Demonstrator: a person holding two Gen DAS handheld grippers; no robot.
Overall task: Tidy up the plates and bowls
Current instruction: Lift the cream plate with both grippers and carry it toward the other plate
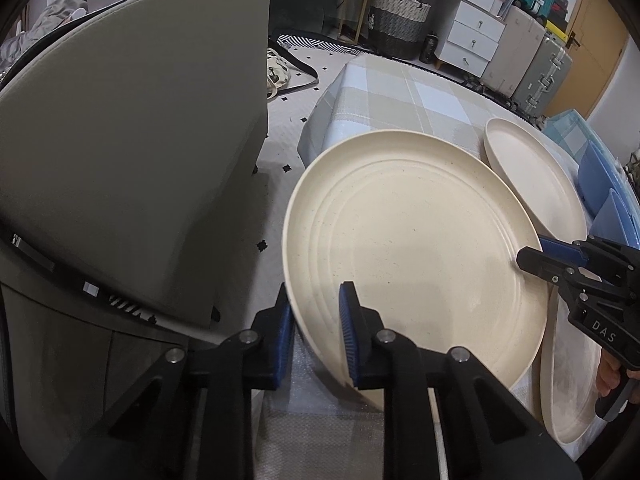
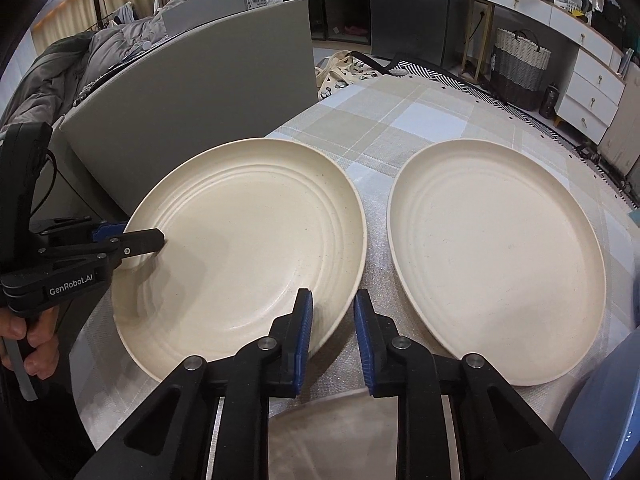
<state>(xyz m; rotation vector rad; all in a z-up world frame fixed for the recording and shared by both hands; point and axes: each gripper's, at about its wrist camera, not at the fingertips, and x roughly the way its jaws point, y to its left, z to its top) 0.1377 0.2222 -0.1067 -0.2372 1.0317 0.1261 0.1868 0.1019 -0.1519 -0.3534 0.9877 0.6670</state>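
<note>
The cream plate [image 1: 416, 248] sits at the near-left corner of the checked tablecloth [image 1: 400, 92], tipped up, and both grippers have it by the rim. The left gripper [image 1: 316, 328] is nearly closed, one blue pad [image 1: 349, 328] on the plate's inner face and the other under the rim at about seven o'clock; from the right wrist view it comes in at nine o'clock, with a hand [image 2: 32, 336] squeezing its handle. The right gripper [image 2: 333, 336] is drawn in just as narrowly, straddling the rim at the plate's five o'clock edge, one finger [image 2: 298, 332] over the inside and the other outside; the left wrist view shows its tip [image 1: 532, 260] pressed onto the plate at three o'clock, so it grips too.

Outward from there, a second cream plate [image 2: 496, 236] lies flat on the cloth at two o'clock of the held one, just beside it without touching. A third pale plate [image 1: 568, 380] lies under the held plate's right edge. Blue dishes [image 1: 600, 184] stand at the far right. A grey board [image 2: 192, 92] rises at ten o'clock, and a woven basket [image 2: 520, 68] stands on the floor beyond.
</note>
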